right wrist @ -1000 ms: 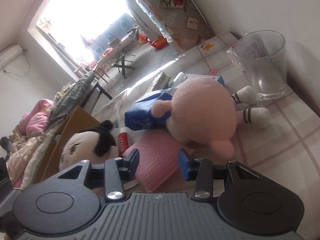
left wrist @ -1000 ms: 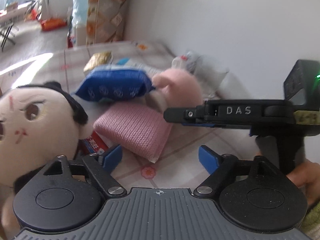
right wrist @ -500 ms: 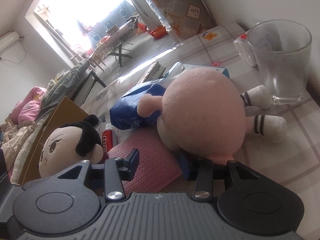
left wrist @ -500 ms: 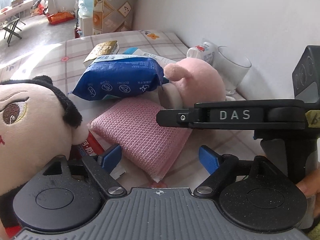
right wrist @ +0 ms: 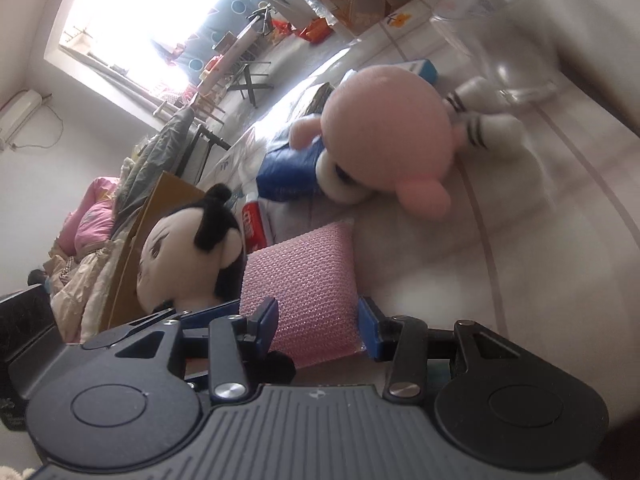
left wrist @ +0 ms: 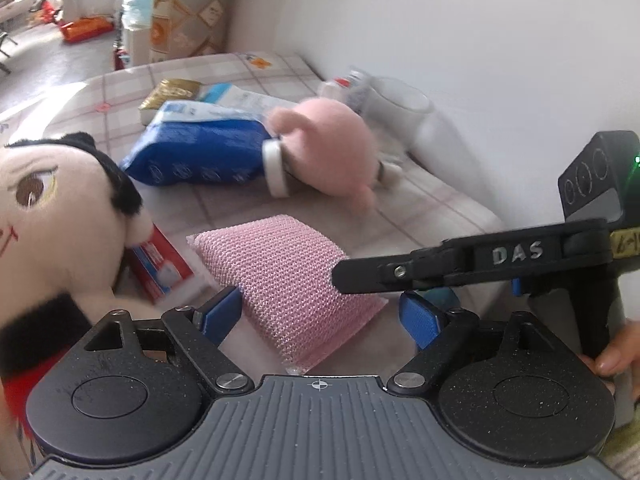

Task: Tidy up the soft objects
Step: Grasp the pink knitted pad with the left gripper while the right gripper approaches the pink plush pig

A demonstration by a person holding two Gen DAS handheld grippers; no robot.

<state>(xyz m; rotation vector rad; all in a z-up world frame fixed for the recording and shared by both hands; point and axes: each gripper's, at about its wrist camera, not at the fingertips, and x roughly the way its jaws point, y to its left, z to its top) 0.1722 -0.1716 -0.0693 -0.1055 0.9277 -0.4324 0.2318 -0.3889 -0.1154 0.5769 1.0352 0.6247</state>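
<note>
The pink sponge [left wrist: 280,276] lies flat on the checked tabletop [left wrist: 436,208], in the foreground of both wrist views. In the right wrist view the right gripper [right wrist: 318,322] has its blue pads on either side of the sponge's [right wrist: 308,284] near end; the jaws are partly open, and whether the pads press the mesh or only stand beside it cannot be told. In the left wrist view the left gripper [left wrist: 320,314] hovers over the sponge's near corner with jaws wide apart, holding nothing. The right gripper's black body, marked DAS, crosses that view from the right, its tip over the sponge's right edge.

Just left of the sponge a doll [left wrist: 60,208] with black hair and a pale embroidered face leans close to the left gripper; a red and white box [left wrist: 160,260] lies between doll and sponge, partly under the doll's head. Beyond the sponge, apart from it, a pink plush [left wrist: 328,152] with striped white feet lies on its side, touching a blue packet [left wrist: 200,152]. Behind the packet are a light blue carton [left wrist: 236,98] and a gold packet [left wrist: 170,90]. A glass mug [right wrist: 504,32] stands near the wall behind the plush, blurred. A cardboard box [right wrist: 148,232] stands past the doll in the right wrist view.
</note>
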